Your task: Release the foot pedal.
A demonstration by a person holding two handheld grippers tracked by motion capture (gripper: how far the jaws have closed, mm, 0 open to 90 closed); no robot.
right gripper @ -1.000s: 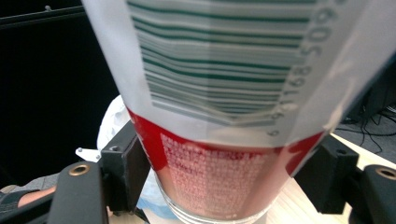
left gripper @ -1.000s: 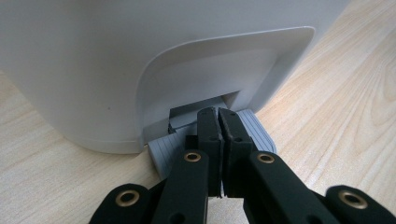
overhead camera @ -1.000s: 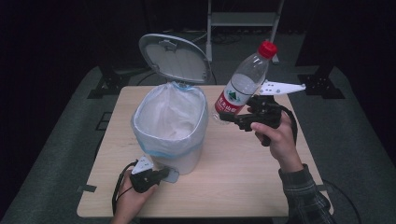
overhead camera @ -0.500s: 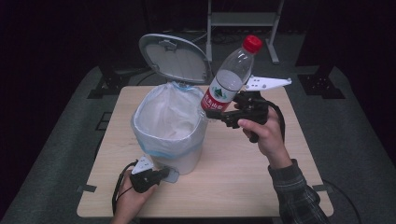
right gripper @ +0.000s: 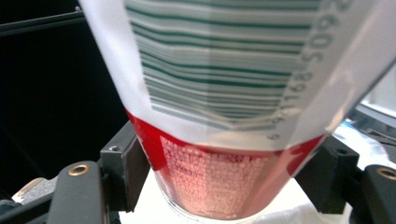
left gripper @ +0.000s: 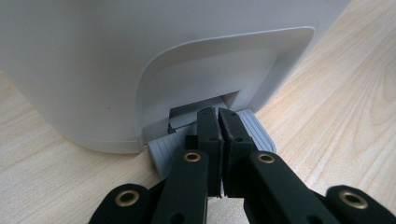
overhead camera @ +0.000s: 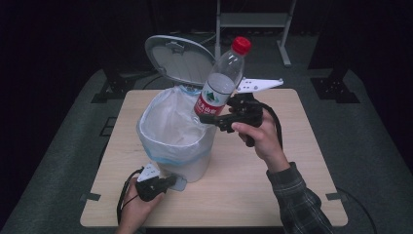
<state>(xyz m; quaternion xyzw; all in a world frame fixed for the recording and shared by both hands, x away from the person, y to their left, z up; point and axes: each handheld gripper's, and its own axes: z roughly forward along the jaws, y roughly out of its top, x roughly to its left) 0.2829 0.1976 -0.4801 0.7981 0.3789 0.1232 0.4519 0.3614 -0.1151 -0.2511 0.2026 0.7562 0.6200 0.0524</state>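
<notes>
The bottle (overhead camera: 220,85), judged light, thin-walled and slippery, is clamped low on its label by the right hand-held gripper (overhead camera: 217,120). The pedal (left gripper: 210,140) of the bin (overhead camera: 178,146) is pressed by the clenched left hand-held gripper (left gripper: 218,126).

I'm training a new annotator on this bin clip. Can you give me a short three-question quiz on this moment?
1. True or false: the bin's lid is up.
2. What does the left gripper press on? A) the grey pedal B) the table C) the bag's rim
3. Which part of the bottle does the right gripper clamp?

Key
1. True.
2. A: its shut jaws rest on the pedal at the bin's foot.
3. The low, red-labelled end, cap tilted up and away, over the white bag.
</notes>
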